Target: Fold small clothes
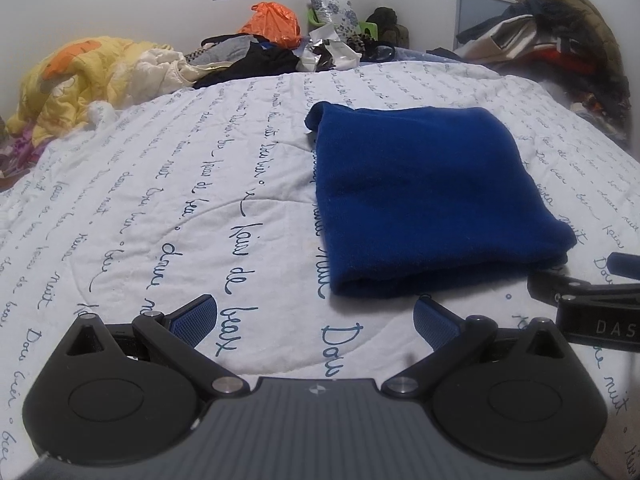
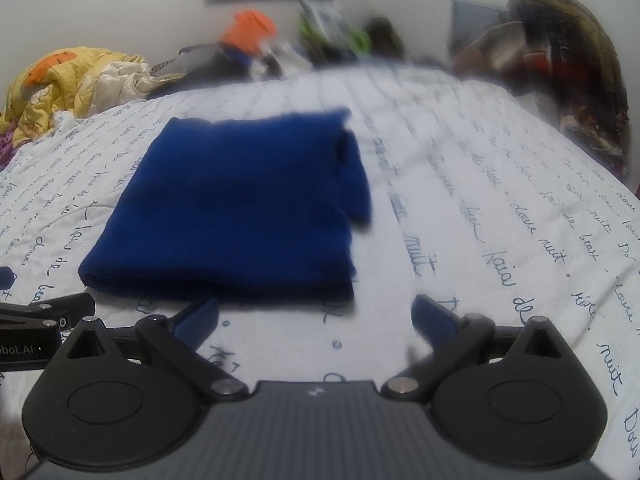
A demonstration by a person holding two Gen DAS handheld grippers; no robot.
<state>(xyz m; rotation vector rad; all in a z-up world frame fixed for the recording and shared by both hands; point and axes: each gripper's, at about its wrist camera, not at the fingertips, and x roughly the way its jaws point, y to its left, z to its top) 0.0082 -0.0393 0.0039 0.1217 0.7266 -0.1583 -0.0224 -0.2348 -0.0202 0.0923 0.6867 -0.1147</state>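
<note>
A dark blue garment [image 1: 428, 196] lies folded into a thick rectangle on the white bedspread [image 1: 192, 184] with blue script. My left gripper [image 1: 316, 320] is open and empty, just short of the fold's near edge and a little to its left. My right gripper [image 2: 316, 320] is open and empty, close to the near edge of the same garment [image 2: 236, 208]. A loose flap sticks out on the garment's right side in the right wrist view. Part of the right gripper shows at the right edge of the left wrist view [image 1: 592, 304].
A yellow quilt [image 1: 80, 80] is bunched at the far left of the bed. A heap of clothes and an orange bag [image 1: 272, 24] lie along the far edge. More clothes are piled at the far right [image 1: 560, 40].
</note>
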